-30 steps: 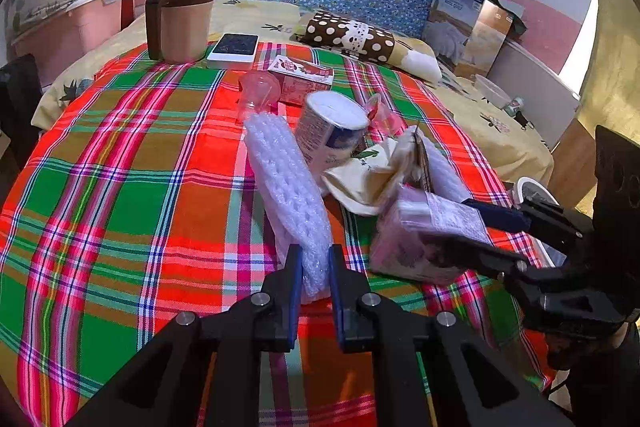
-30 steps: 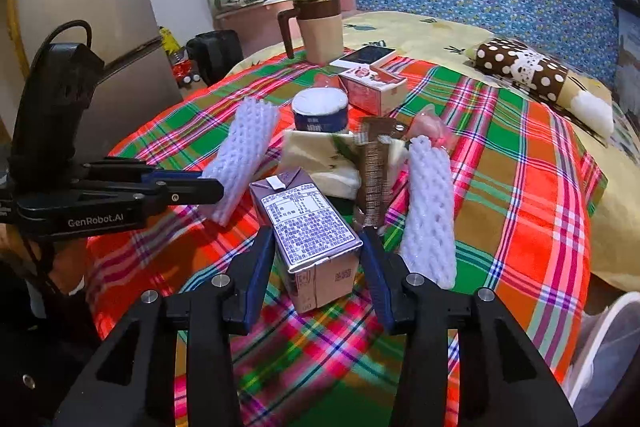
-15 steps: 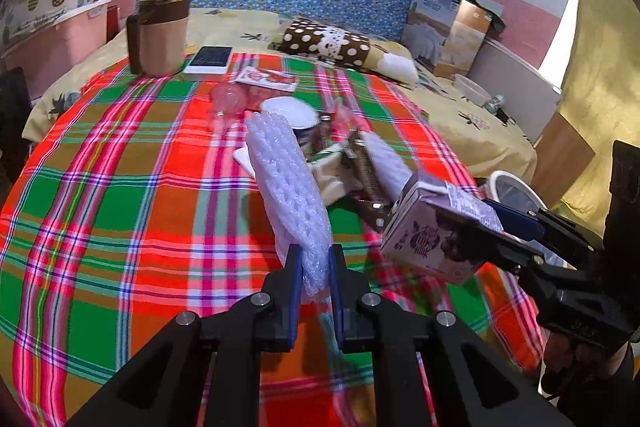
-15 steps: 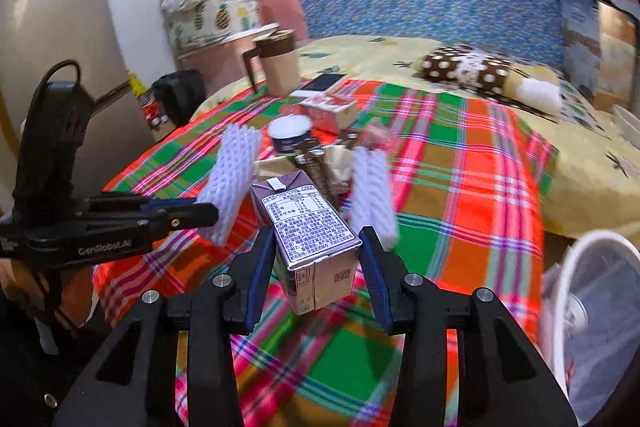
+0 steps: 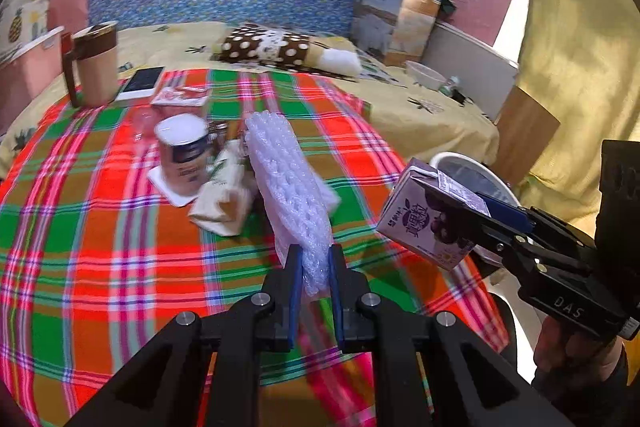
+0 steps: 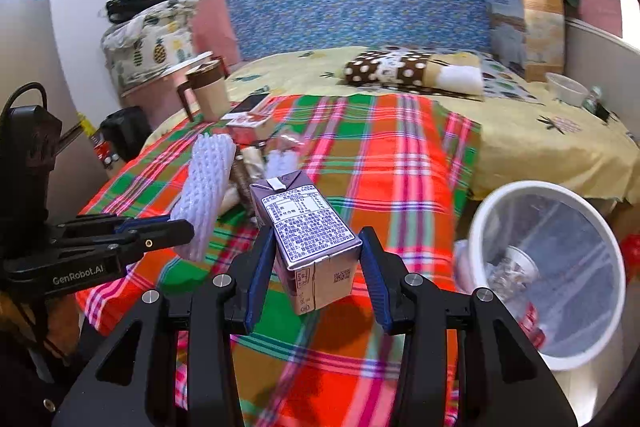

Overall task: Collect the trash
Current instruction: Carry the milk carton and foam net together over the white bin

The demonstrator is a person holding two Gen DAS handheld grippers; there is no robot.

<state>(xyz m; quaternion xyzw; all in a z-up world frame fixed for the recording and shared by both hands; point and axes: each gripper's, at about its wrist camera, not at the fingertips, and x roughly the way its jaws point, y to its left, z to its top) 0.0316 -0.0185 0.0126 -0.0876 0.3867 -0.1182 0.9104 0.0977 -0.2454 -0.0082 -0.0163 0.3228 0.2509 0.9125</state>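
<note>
My left gripper (image 5: 315, 259) is shut on the lower end of a white foam net sleeve (image 5: 288, 179), which stands up over the plaid cloth. My right gripper (image 6: 316, 247) is shut on a purple drink carton (image 6: 308, 223), held in the air near the cloth's right edge. In the left wrist view the carton (image 5: 420, 223) and right gripper (image 5: 472, 223) hang in front of a white trash bin (image 5: 452, 157). The right wrist view shows the bin (image 6: 480, 227) low at the right, lined with a clear bag and holding some rubbish. The left gripper (image 6: 176, 227) with the foam sleeve (image 6: 206, 187) is at the left.
On the plaid cloth (image 5: 100, 227) lie a white can (image 5: 184, 151), a crumpled cream wrapper (image 5: 224, 195), a red box (image 5: 182, 95), a phone (image 5: 142, 81) and a brown mug (image 5: 96, 63). A second foam sleeve (image 6: 282, 161) lies behind the carton. A dotted pillow (image 5: 272, 45) rests on the bed.
Both grippers have swung to the right and risen a little with the foam sleeve and carton. The trash bin has come into view on the right.
</note>
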